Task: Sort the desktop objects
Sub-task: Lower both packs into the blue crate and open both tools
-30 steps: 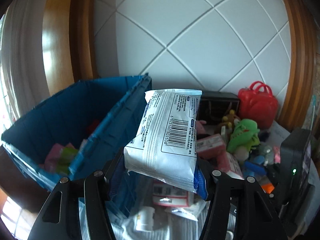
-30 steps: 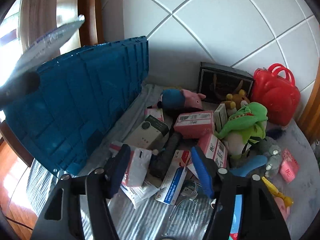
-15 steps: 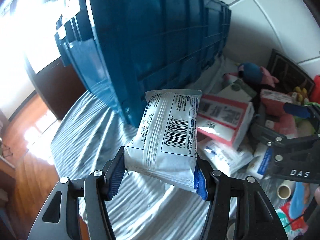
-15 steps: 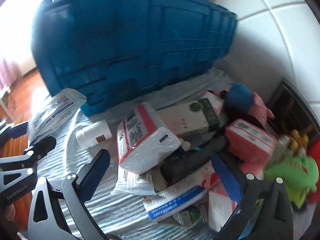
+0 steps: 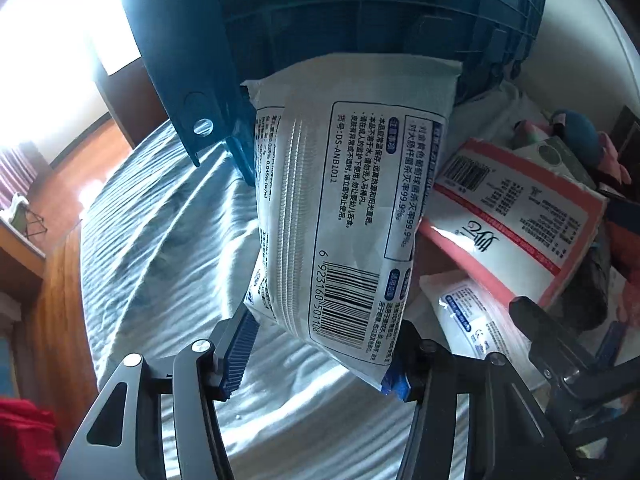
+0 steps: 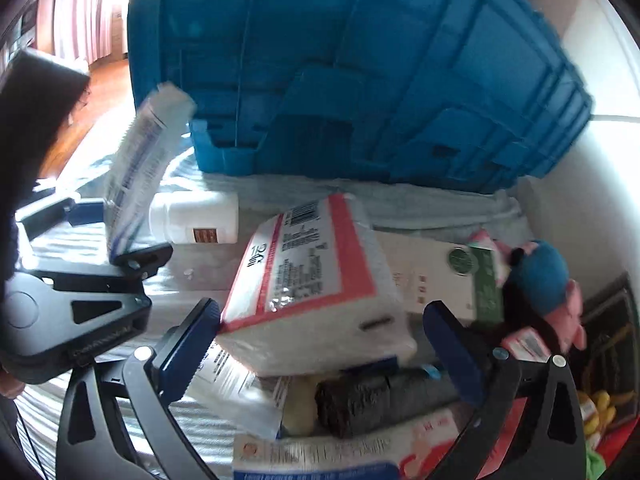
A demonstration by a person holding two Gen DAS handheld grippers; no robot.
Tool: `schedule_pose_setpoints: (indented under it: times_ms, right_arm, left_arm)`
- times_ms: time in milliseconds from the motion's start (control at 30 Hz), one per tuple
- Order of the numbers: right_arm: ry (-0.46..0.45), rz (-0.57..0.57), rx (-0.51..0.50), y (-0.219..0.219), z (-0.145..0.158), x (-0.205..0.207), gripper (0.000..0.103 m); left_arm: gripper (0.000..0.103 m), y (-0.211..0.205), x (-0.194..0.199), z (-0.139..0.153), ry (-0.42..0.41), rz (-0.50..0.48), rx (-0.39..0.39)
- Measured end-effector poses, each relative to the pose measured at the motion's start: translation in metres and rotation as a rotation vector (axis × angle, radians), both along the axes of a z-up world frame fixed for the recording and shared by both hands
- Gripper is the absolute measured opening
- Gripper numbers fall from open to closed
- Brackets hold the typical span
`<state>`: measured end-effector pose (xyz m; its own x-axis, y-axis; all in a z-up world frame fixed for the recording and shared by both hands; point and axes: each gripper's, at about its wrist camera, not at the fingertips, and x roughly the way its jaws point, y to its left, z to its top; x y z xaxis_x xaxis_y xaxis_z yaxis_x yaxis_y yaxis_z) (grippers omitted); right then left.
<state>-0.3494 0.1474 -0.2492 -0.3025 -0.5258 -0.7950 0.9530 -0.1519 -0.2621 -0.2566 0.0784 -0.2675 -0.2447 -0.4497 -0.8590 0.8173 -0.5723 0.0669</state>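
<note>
Both grippers point steeply down. The left gripper (image 5: 316, 354) pinches one white wipes packet (image 5: 344, 208) beside the blue crate (image 6: 360, 72), its fingers just having closed further. The right gripper (image 6: 320, 344) is spread wide around one pink-edged tissue pack (image 6: 312, 280), not pressing it.

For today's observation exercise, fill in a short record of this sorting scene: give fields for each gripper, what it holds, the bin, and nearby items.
left gripper: shut on white wipes packet, held over the striped cloth
right gripper: open, pads either side of pink-edged tissue pack, no grip visible
bin: blue crate, behind the clutter
nearby: white pill bottle lying on its side; black rolled item under the tissue pack; blue and pink plush at right
</note>
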Motion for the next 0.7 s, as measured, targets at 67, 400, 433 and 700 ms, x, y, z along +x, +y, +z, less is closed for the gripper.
schedule_pose_setpoints:
  times_ms: [67, 400, 433, 700]
  right_arm:
    - [-0.009, 0.017, 0.023, -0.007, -0.012, -0.004, 0.103]
    - [-0.147, -0.086, -0.091, 0.013, -0.001, -0.020, 0.099]
    - [-0.149, -0.091, -0.099, 0.016, 0.003, -0.019, 0.099]
    - [-0.126, -0.190, -0.169, 0.046, 0.046, -0.005, 0.097]
  left_arm:
    - [0.053, -0.001, -0.002, -0.004, -0.006, 0.000, 0.000]
    - [0.007, 0.011, -0.006, -0.003, -0.007, -0.059, -0.022]
    - [0.007, 0.013, -0.005, -0.001, -0.002, -0.071, -0.023]
    - [0.007, 0.040, 0.007, 0.032, 0.044, -0.158, -0.081]
